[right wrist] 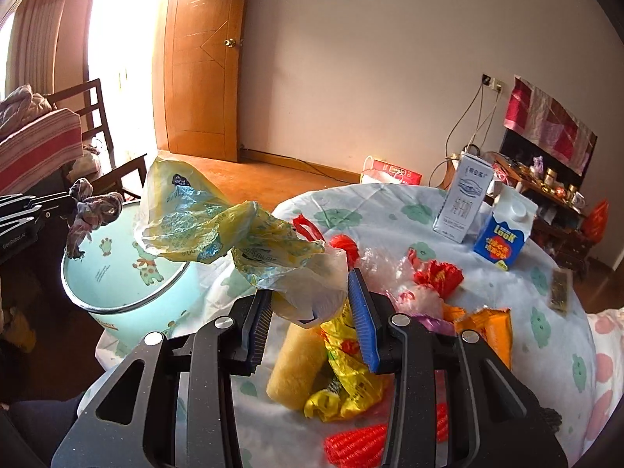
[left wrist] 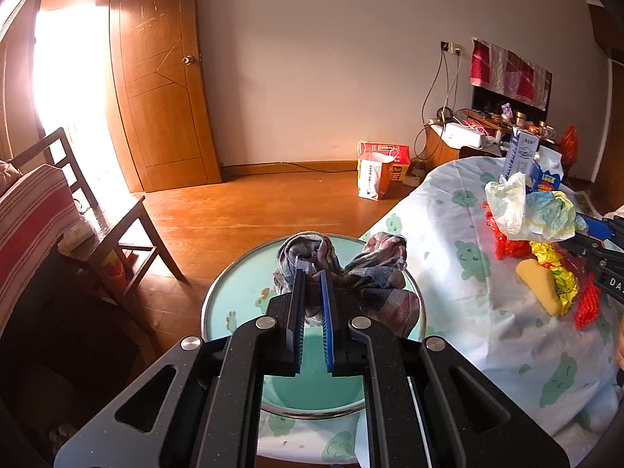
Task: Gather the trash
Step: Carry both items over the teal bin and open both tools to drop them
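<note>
The left gripper is clenching a crumpled plaid rag, dangling it over the mint cartoon-printed bin beside the table. The right gripper is grasping a crinkled yellow-and-white plastic bag, lifting it above the table's wrappers.

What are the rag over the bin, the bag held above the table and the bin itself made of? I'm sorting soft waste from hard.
The rag looks like woven plaid cloth, matte, crumpled into soft folds. The bag looks like thin plastic film: translucent, glossy, creased, with print. The bin seems rigid, probably plastic with a shiny, metal-looking rim; its smooth mint wall carries cartoon prints.
</note>
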The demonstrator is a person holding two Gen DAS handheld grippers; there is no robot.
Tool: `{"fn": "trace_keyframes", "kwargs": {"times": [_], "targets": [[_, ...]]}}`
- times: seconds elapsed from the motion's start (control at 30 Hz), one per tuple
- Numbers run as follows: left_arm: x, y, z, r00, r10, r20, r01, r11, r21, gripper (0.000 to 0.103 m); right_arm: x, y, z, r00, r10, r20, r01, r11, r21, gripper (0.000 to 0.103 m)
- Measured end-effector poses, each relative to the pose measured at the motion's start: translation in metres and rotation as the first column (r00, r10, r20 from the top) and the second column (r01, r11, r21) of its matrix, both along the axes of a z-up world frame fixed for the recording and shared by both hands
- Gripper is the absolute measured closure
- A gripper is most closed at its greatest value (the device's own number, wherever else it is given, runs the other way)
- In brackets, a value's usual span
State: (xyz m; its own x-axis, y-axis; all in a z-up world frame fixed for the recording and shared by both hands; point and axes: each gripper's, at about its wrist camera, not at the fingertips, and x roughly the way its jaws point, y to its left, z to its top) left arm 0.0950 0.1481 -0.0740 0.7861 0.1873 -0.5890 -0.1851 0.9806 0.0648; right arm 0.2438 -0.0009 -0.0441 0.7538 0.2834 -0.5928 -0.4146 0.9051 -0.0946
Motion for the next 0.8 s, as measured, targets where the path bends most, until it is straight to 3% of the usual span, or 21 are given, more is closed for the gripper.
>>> {"fn": "trace_keyframes", "kwargs": {"times": [0.37, 0.8], "targets": [[0.004, 0.028, -0.005, 0.997, 0.069, -0.017, -0.069, 0.998, 0.007, 0.096, 0.030, 0.057, -0.005, 0.997, 0.078, -0.012, -0.079, 0.995, -0.063, 0.064], [0.007, 0.050, -0.009, 0.994, 0.108, -0.032, -0.108, 0.994, 0.015, 0.096, 0.045, 0.091, -0.018, 0.992, 0.126, -0.028, -0.128, 0.986, -0.104, 0.064]]}}
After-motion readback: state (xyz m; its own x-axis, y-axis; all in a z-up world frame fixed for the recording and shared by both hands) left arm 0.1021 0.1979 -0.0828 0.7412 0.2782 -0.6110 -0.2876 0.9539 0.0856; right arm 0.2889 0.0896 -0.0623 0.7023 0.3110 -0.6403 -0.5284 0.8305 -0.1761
